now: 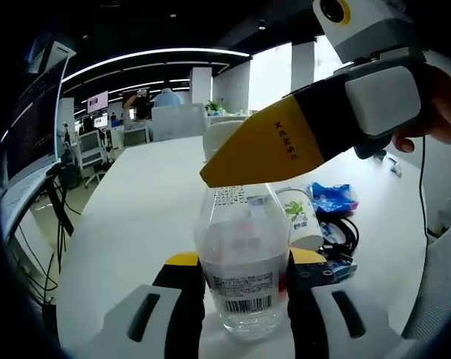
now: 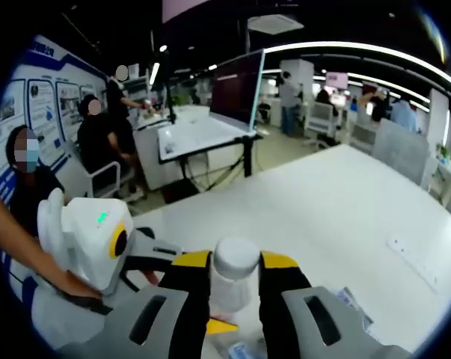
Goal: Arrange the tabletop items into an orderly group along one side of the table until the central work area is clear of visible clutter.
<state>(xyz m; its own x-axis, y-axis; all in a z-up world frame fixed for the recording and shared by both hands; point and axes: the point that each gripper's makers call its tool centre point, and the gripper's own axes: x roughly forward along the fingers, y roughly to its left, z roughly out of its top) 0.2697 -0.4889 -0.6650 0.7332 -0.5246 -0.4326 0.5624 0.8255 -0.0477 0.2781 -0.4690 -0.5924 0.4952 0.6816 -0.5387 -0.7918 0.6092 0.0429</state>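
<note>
A clear plastic water bottle (image 1: pixel 244 269) with a barcode label stands upright between the yellow-tipped jaws of my left gripper (image 1: pixel 245 260), which is shut on its body. My right gripper (image 1: pixel 229 170) comes in from the upper right, its yellow and black jaws closed over the bottle's top. In the right gripper view the white cap (image 2: pixel 236 256) sits squeezed between the jaws of the right gripper (image 2: pixel 236 263). The left gripper (image 2: pixel 214 325) reaches in from the left below it. The bottle's body is hidden there.
A paper cup with green print (image 1: pixel 304 217), a blue packet (image 1: pixel 331 196) and a black cable (image 1: pixel 346 232) lie right of the bottle on the white table (image 1: pixel 135 217). A flat socket strip (image 2: pixel 412 258) lies farther off. Seated people (image 2: pixel 98 127) are beyond the table's edge.
</note>
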